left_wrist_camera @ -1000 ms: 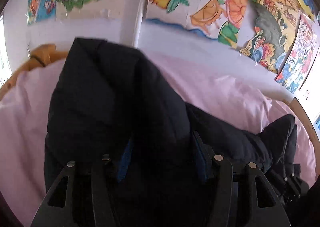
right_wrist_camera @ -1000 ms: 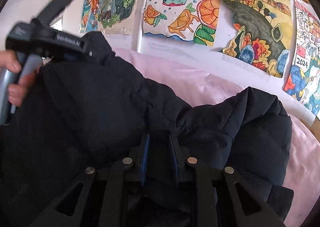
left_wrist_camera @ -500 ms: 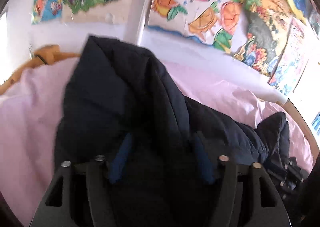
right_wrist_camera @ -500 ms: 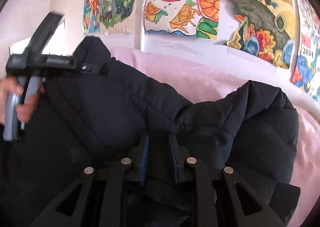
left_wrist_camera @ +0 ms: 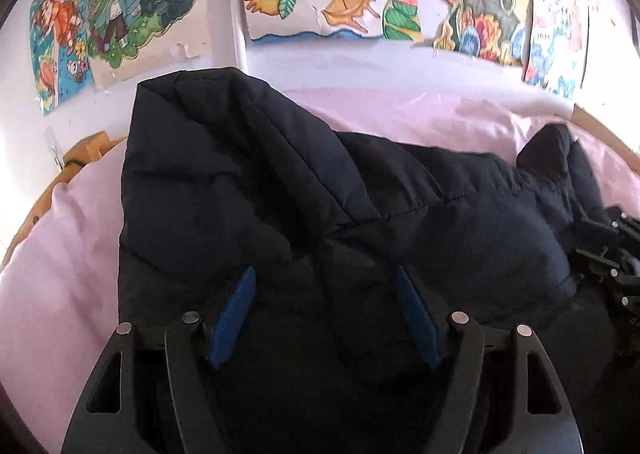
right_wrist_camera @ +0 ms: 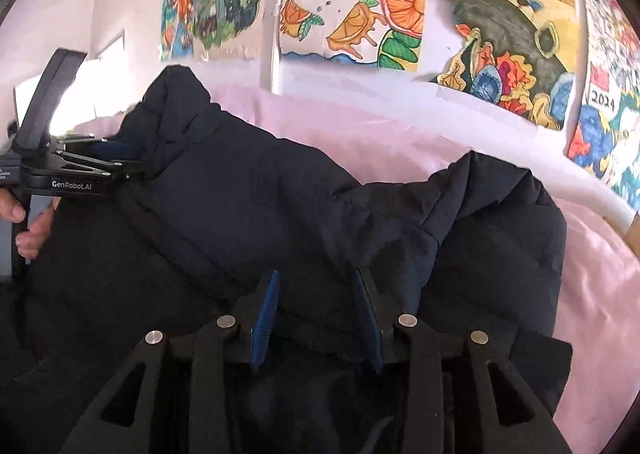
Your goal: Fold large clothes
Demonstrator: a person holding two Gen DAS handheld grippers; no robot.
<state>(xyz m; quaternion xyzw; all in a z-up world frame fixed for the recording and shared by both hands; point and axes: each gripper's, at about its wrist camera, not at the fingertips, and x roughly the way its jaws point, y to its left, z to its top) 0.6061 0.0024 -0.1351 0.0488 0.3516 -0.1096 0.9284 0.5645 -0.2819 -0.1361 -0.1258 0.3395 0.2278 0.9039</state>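
Was a home bedroom, likely a child's: bed with pink sheet (left_wrist_camera: 400, 114) and wooden frame (left_wrist_camera: 86, 152), colourful hand-drawn posters (right_wrist_camera: 352, 10) taped to white wall (left_wrist_camera: 320, 58).

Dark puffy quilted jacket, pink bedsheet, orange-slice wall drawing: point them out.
Dark puffy quilted jacket (left_wrist_camera: 248, 190), left wrist view, raised folded panel.
Pink bedsheet (right_wrist_camera: 400, 142), right wrist view, bare stretch.
Orange-slice wall drawing (right_wrist_camera: 404, 8), right wrist view, orange half.

Bed w/ pink sheet (left_wrist_camera: 60, 246); dark puffer jacket (left_wrist_camera: 248, 190) lying across it.

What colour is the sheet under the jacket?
Pale pink sheet, plain, no pattern; the jacket is dark navy. Left wrist view shows it best.
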